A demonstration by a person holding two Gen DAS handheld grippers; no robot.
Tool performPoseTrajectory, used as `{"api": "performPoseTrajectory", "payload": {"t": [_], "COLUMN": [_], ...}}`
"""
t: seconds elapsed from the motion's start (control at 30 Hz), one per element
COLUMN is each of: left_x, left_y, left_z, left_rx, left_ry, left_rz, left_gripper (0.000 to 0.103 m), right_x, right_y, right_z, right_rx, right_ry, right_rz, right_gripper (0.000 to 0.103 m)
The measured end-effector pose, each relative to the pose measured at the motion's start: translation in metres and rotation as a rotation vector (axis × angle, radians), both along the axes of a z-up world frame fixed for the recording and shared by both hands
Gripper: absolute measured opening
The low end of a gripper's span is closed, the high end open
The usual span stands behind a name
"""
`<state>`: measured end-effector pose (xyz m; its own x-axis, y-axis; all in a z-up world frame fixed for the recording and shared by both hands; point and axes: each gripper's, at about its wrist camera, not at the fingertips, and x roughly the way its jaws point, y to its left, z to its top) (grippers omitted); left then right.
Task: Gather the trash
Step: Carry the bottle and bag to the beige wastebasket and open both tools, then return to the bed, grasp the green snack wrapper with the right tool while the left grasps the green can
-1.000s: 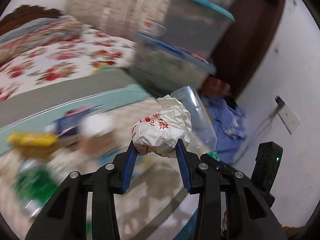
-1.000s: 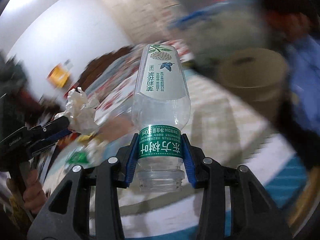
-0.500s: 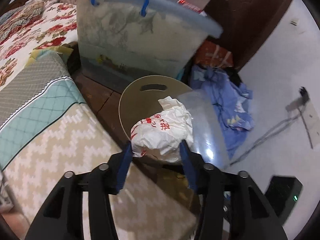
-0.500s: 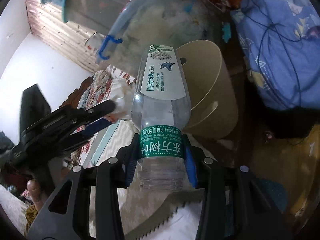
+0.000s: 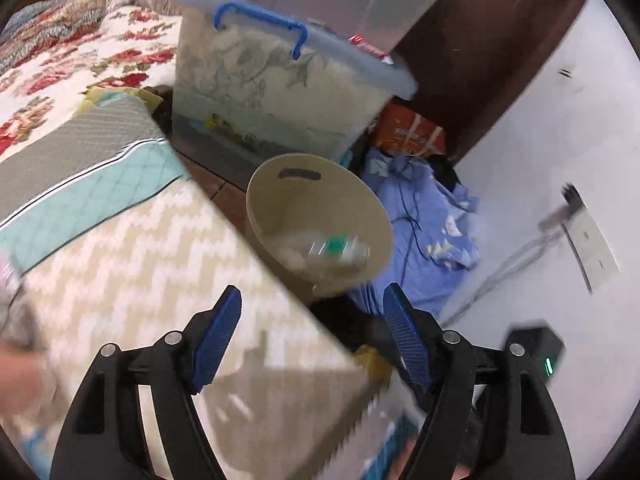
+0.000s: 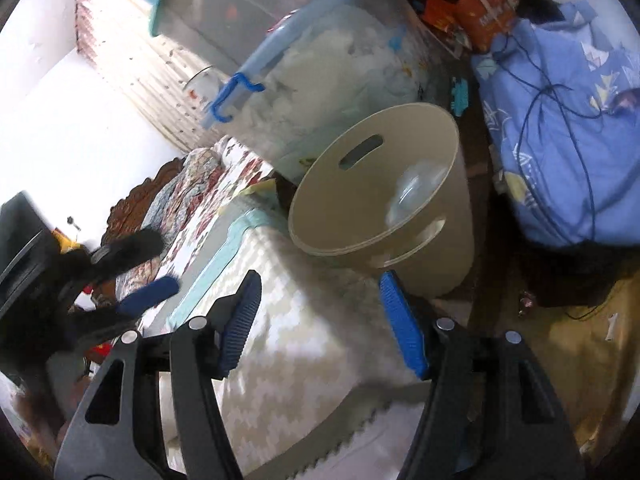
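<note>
A beige round bin [image 5: 280, 196] stands on the floor beside the bed; it also shows in the right wrist view [image 6: 432, 236]. A clear plastic bottle with a green label [image 5: 336, 246] lies blurred inside it, and its clear body shows in the right wrist view [image 6: 412, 196]. The crumpled paper is not clearly visible. My left gripper [image 5: 312, 344] is open and empty above the bed's edge, just short of the bin. My right gripper [image 6: 320, 320] is open and empty, also just short of the bin. The left gripper shows at the left of the right wrist view [image 6: 136, 272].
A zigzag-patterned blanket [image 5: 140, 280] covers the bed corner below both grippers. A large clear storage box with blue handle [image 5: 280, 92] stands behind the bin. Blue clothes with a cable [image 5: 432, 232] lie on the floor to the right. An orange packet [image 5: 412, 136] lies behind.
Both grippers have opened. The crumpled paper left my left gripper and the bottle left my right gripper; the bottle now lies in the bin.
</note>
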<state>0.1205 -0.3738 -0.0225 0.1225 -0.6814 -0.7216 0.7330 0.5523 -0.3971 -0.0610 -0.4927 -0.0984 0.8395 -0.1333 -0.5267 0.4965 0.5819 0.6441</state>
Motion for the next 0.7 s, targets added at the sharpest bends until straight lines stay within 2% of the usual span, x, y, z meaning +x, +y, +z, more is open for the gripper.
{"api": "performPoseTrajectory", "payload": {"t": [0.17,0.23,0.33,0.37,0.53,0.6,0.7], "left_x": [-0.05,-0.061,-0.07,-0.07,-0.059,-0.049,-0.039], "left_y": [0.094,0.131,0.202,0.219,0.335,0.364,0.388], "left_z": [0.002,0.0,0.003,0.005,0.017,0.014,0.006], "left_rx": [0.014,0.013,-0.008,-0.013,-0.055,-0.038,-0.062], "left_ry": [-0.091,-0.09,-0.087,-0.092,-0.124,-0.112,-0.065], "left_rz": [-0.007,0.005,0.077,0.105,0.399,0.489,0.542], "left_gripper": [0.07,0.07,0.07,0.07,0.069,0.068,0.06], "right_x": [0.009,0.018,0.03,0.033,0.054,0.059,0.062], "right_y": [0.045,0.067,0.097,0.106,0.167,0.191,0.229], "right_z": [0.005,0.009,0.013,0.014,0.022,0.025,0.03], "right_rx": [-0.035,-0.052,-0.08,-0.089,-0.162,-0.187,-0.256], "right_ry": [0.002,0.005,0.013,0.015,0.026,0.022,0.017], "right_rz": [0.1,0.159,0.245,0.268,0.426,0.497,0.608], "right_gripper": [0.064,0.063,0.063,0.063,0.059,0.055,0.05]}}
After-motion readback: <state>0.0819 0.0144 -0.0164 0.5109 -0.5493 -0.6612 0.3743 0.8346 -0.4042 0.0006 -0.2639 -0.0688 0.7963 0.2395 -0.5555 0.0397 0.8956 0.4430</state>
